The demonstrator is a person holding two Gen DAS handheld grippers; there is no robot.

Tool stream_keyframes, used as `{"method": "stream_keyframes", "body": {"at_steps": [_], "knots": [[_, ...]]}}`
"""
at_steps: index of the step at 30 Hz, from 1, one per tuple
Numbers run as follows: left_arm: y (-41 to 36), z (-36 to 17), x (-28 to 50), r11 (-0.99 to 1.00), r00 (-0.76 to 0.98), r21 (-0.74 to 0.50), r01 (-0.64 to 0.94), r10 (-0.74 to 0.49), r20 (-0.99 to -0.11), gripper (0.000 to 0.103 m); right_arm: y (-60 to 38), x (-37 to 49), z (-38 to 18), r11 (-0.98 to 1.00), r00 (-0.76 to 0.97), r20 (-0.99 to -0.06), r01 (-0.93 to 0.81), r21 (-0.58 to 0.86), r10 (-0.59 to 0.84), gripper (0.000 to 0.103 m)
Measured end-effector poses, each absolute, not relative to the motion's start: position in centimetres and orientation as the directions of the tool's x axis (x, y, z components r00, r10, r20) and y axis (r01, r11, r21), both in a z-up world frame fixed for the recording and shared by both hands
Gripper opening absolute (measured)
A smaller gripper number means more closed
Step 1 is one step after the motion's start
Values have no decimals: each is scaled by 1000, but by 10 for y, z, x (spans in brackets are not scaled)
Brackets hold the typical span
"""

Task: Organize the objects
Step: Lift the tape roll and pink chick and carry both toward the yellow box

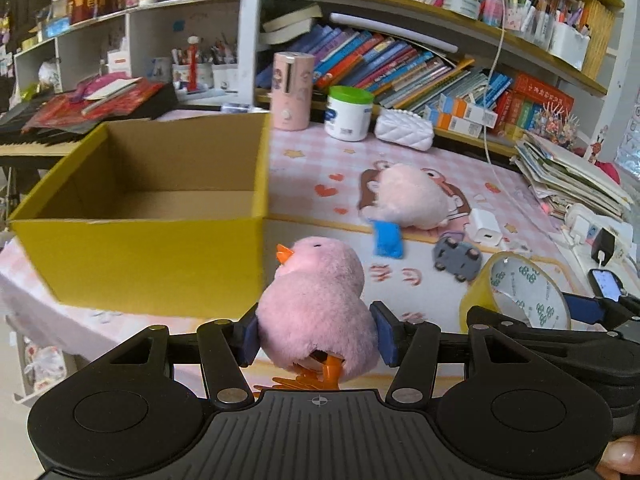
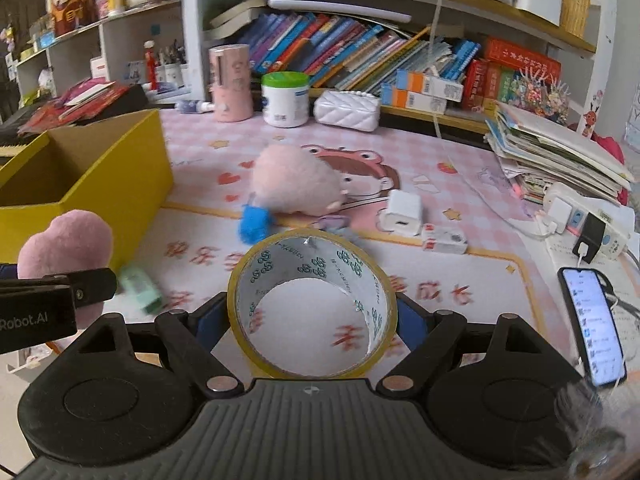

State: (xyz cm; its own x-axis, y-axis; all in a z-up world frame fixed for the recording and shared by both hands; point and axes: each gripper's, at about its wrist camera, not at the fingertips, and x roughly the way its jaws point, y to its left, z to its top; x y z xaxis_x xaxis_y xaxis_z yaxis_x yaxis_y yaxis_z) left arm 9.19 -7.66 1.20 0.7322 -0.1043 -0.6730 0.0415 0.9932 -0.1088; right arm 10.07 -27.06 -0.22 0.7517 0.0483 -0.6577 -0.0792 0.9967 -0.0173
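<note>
left wrist view: a pink patterned mat (image 1: 460,184) covers the table, with crowded bookshelves (image 1: 400,60) behind it. on the mat's left stands an open yellow box (image 1: 140,256), its brown inside bare where it shows. right of the box a second pink plush (image 1: 408,196) lies on the mat, with a blue scrap (image 1: 387,240) touching its near side. near them are a grey toy car (image 1: 456,258) and a white charger (image 1: 485,227). at the back stand a pink cylinder (image 1: 291,90), a green-lidded jar (image 1: 349,113) and a white quilted purse (image 1: 405,128), side by side.

the left gripper (image 1: 318,334) pinches a pink chick (image 1: 316,304) by its sides, blue pads sunk in the fluff. the chick is upright, orange beak toward the box, orange feet below. it is held in front of the box's near right corner, not inside. to the right, the tape (image 1: 516,296) shows in the other gripper.

in the right wrist view, the right gripper (image 2: 312,316) grips the tape roll (image 2: 312,308) across its width, a pad against each side, the hole facing the camera, raised over the mat. the chick shows at the left edge (image 2: 64,240) beside the box (image 2: 120,176). a lit phone (image 2: 592,326) lies on the right, and a mint-green item (image 2: 140,290), blurred, lies near the box.
</note>
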Motion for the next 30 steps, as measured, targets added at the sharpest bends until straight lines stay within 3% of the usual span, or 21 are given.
{"method": "stream_keyframes", "body": {"at_steps": [6, 21, 30], "knots": [[-28, 10, 63, 993, 721, -114, 30, -100, -686, 54, -218, 70, 2, 995, 757, -651, -98, -29, 55, 83], [75, -12, -6, 994, 660, -109, -1, -81, -747, 54, -113, -3, -25, 991, 670, -732, -115, 63, 124, 83], [109, -2, -23, 992, 695, -125, -25, -72, -715, 54, -74, -22, -14, 986, 689, -708, -155, 63, 153, 83]]}}
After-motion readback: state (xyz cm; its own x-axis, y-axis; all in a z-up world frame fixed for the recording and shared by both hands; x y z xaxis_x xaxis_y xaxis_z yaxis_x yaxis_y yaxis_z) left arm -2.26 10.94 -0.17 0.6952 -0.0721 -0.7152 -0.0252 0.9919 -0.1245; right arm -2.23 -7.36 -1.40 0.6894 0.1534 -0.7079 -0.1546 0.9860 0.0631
